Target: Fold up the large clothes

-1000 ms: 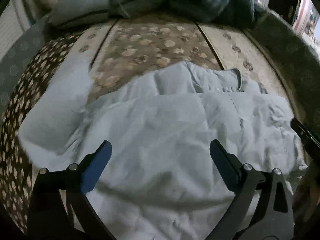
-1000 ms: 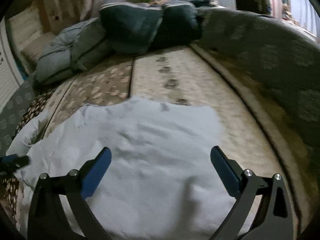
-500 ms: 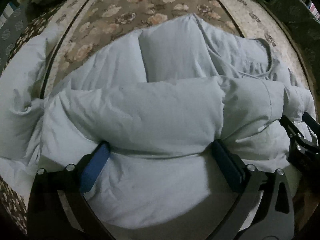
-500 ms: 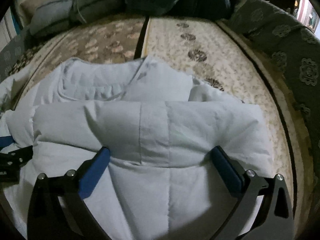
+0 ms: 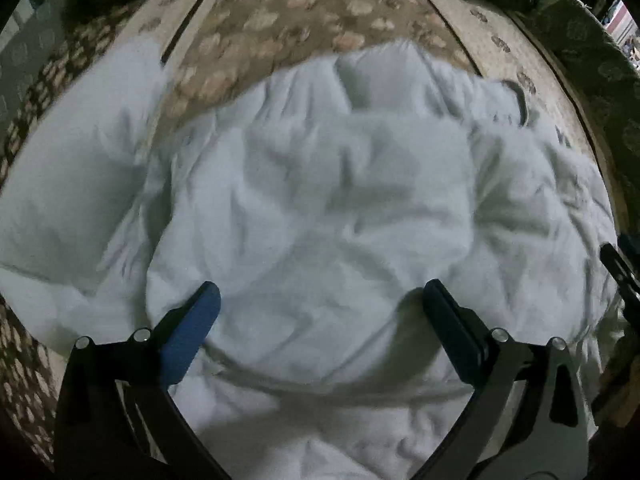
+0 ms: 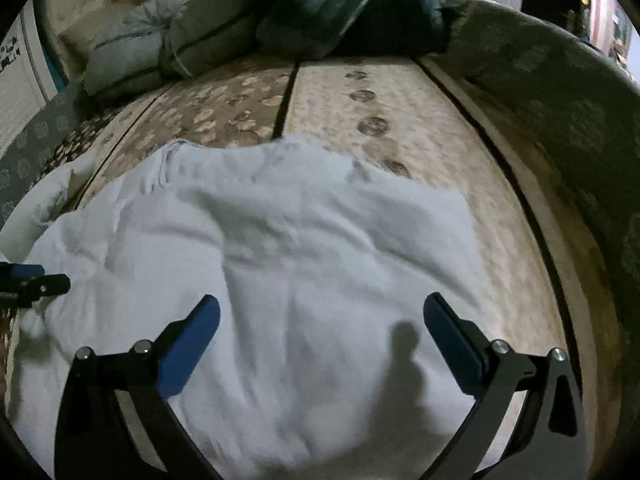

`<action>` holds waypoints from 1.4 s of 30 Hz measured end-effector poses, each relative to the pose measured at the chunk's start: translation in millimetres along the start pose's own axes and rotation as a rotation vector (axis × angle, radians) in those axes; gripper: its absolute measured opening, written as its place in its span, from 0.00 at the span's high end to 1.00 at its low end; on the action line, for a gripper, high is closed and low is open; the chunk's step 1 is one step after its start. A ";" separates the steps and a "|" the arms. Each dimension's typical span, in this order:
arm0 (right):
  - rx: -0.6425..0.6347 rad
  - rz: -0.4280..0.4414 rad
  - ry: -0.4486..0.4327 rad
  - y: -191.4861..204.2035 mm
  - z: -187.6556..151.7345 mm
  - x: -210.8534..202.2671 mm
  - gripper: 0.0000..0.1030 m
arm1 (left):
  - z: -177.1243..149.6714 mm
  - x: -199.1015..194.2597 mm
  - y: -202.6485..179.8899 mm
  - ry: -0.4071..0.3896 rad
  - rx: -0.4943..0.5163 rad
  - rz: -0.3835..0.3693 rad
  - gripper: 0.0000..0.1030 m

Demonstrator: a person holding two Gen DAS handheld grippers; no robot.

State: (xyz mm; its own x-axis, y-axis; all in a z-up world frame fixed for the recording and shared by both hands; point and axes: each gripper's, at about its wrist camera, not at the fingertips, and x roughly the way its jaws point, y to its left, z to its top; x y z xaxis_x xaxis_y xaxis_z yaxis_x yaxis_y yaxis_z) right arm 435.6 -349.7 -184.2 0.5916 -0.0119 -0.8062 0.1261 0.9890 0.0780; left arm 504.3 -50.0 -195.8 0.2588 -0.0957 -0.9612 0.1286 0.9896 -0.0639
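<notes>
Patterned fabric, beige and brown with floral medallions, covers the bed [image 6: 360,120]; dark seam lines run lengthwise across it.

Garment [image 5: 320,208]: large, pale blue-white, padded and creased. Lies spread on the near half of the bed, directly ahead of both grippers. One bulky section trails off to the left side in the left wrist view. Image soft with blur; finer details of the garment cannot be told.

Left gripper [image 5: 320,304]: jaws spread wide, nothing between them, blue-padded fingers over the garment's near part. Contact with the cloth cannot be told.

Right gripper [image 6: 320,316]: jaws likewise wide apart, holding nothing, poised over the garment; its shadow falls on the cloth.

Bedding pile [image 6: 248,28]: folded quilts or pillows, grey-blue and dark teal, stacked at the far end of the bed, well apart from the garment.

Grey blanket [image 6: 560,92]: dark, medallion-patterned, banked along the right edge of the bed.

Open room: bare patterned bed surface between the garment's far edge and the pile; a narrower strip to the garment's right.
</notes>
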 end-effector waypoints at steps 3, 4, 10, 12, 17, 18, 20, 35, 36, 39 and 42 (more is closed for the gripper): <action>-0.023 -0.021 0.031 0.5 -18.2 3.9 0.02 | -5.3 6.6 -5.5 -0.020 0.037 0.029 0.03; -0.042 -0.032 0.029 2.9 -21.8 6.3 0.01 | -7.4 8.0 -4.7 -0.017 0.040 0.036 0.03; -0.027 -0.039 0.064 2.0 -24.7 38.8 0.01 | -6.7 23.1 0.0 0.010 0.020 0.011 0.03; -0.029 -0.043 0.070 2.2 -22.1 43.6 0.01 | -10.5 22.6 0.9 0.005 0.028 0.014 0.03; -0.031 -0.056 0.084 5.0 -21.5 41.3 0.01 | -15.0 11.2 1.7 -0.012 0.023 0.013 0.03; -0.033 -0.053 0.091 4.8 -22.1 40.6 0.01 | -17.2 5.3 3.2 -0.016 0.029 0.015 0.03; -0.047 -0.039 0.123 4.4 -19.6 39.4 0.01 | -23.1 -9.6 8.1 -0.028 0.039 0.028 0.03; -0.261 -0.167 0.084 20.2 -7.3 10.2 0.02 | 33.1 -86.3 185.2 -0.126 -0.140 0.163 0.03; -0.265 -0.164 0.067 23.6 -3.9 7.5 0.02 | 34.7 -80.6 189.5 -0.115 -0.141 0.176 0.03; -0.231 -0.082 0.034 30.4 10.4 -1.7 0.02 | 45.8 -62.3 202.1 -0.079 -0.141 0.187 0.03; -0.222 -0.073 0.016 39.0 27.9 1.7 0.02 | 50.3 -49.6 219.1 -0.066 -0.169 0.094 0.03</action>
State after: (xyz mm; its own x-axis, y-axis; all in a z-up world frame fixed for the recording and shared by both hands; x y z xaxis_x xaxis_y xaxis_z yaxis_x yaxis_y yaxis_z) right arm 463.7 -315.3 -166.2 0.5743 -0.0842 -0.8143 -0.0107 0.9938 -0.1103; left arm 567.8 166.2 -148.6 0.3246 -0.0030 -0.9458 -0.0606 0.9979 -0.0240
